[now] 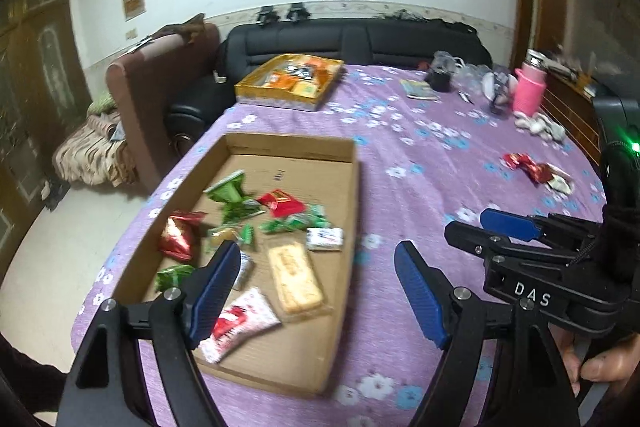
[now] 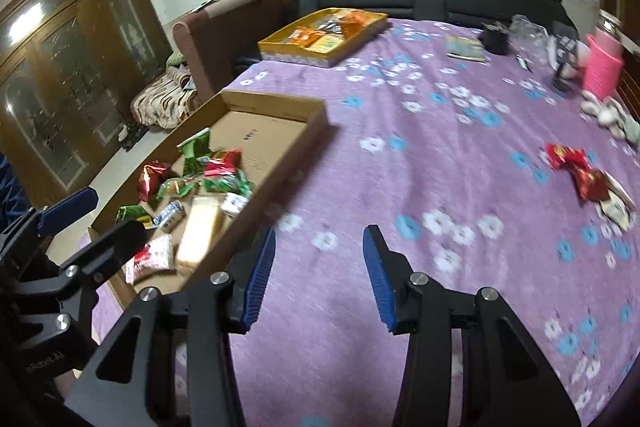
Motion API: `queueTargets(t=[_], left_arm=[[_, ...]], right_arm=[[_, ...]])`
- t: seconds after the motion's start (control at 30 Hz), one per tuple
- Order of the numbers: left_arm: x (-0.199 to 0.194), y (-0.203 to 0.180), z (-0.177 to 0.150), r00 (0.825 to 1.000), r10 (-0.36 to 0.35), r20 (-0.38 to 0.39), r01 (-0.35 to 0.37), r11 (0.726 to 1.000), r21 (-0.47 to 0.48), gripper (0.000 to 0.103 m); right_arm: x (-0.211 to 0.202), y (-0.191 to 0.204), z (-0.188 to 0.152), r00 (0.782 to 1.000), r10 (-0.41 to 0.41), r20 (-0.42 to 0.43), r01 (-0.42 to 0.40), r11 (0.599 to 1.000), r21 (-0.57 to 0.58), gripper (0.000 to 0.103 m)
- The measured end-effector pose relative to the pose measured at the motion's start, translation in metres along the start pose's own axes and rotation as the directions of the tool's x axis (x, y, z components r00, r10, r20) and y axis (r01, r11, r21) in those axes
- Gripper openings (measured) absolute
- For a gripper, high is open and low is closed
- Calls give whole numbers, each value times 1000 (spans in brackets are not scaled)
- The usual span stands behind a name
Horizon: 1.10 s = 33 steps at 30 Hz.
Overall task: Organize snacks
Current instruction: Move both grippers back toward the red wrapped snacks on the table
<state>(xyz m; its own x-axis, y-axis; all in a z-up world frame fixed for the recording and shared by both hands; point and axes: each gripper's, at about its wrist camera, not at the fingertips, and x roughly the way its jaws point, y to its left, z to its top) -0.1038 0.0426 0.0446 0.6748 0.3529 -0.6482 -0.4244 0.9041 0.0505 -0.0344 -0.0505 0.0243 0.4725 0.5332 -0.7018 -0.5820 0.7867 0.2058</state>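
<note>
A shallow cardboard tray (image 1: 352,187) (image 2: 316,123) lies on the purple flowered tablecloth and holds several snack packets: green, red, white, and a long biscuit pack (image 1: 294,277) (image 2: 202,227). My left gripper (image 1: 320,291) is open and empty, above the tray's near right part; it also shows at the left in the right wrist view (image 2: 92,215). My right gripper (image 2: 320,275) is open and empty over bare cloth right of the tray; it shows at the right in the left wrist view (image 1: 480,227). A few red and white packets (image 1: 536,171) (image 2: 588,179) lie loose on the cloth at the right.
A yellow tray (image 1: 280,93) (image 2: 296,53) with orange packets sits at the table's far edge. A pink basket (image 1: 528,95) (image 2: 602,67), a black cup (image 1: 438,79), a booklet (image 2: 466,49) and clutter stand at the far right. Sofas lie beyond the table.
</note>
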Motion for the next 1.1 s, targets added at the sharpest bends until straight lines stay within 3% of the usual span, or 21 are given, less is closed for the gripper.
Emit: queueTargets(t=[0.53,1.1], left_arm=[[2,-51,-7,998,-43,-56,48,994,102,80],[43,-83,-12,980,-90,-175,118,981,156,79]], right_arm=[[-23,-75,-20,998,-53,16,51,992,117,49],[-45,-160,-18,989,-147,21,137,960,245,49]])
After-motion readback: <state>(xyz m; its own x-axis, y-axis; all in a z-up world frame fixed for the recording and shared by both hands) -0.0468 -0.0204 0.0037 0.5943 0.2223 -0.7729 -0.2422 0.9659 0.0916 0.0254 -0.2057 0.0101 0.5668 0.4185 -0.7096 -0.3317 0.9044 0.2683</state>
